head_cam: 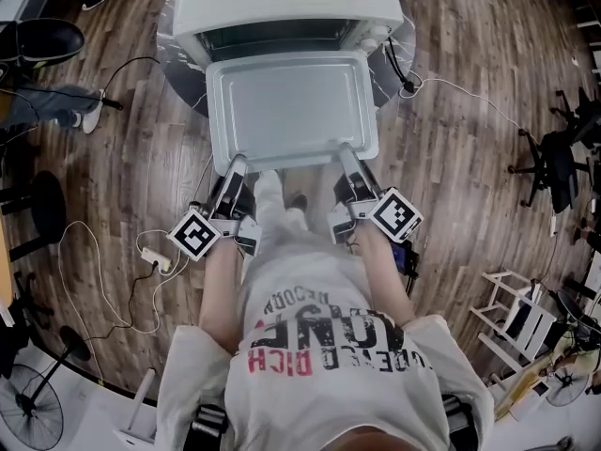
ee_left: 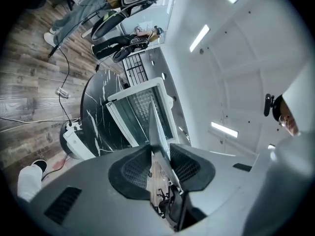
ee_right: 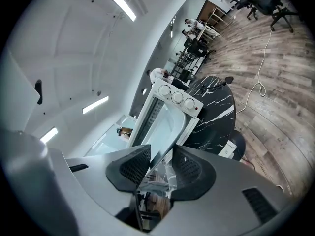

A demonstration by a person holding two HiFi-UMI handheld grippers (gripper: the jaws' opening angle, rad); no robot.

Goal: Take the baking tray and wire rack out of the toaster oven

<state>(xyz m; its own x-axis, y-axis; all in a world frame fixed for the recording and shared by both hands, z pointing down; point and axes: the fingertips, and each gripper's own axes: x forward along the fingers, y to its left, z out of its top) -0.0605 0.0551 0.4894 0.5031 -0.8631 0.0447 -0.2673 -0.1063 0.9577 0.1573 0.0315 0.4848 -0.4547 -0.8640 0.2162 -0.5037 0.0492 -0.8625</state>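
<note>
The grey baking tray [head_cam: 286, 106] hangs level in front of the white toaster oven [head_cam: 286, 3], mostly outside its dark opening. My left gripper [head_cam: 235, 163] is shut on the tray's near-left rim and my right gripper [head_cam: 346, 150] on its near-right rim. The left gripper view shows the tray [ee_left: 156, 127] edge-on, pinched between the pads of the left gripper [ee_left: 158, 154], with the oven [ee_left: 140, 109] beyond. A wire grid shows in that opening; I cannot tell if it is the rack. In the right gripper view the tray [ee_right: 165, 132] sits in the right gripper [ee_right: 160, 163].
The oven stands on a round black marble table [head_cam: 178, 45]. On the wood floor lie cables and a power strip [head_cam: 155, 259]. Office chairs [head_cam: 554, 163] stand at the right, a fan [head_cam: 33, 407] at the lower left, a white frame [head_cam: 512, 313] at the lower right.
</note>
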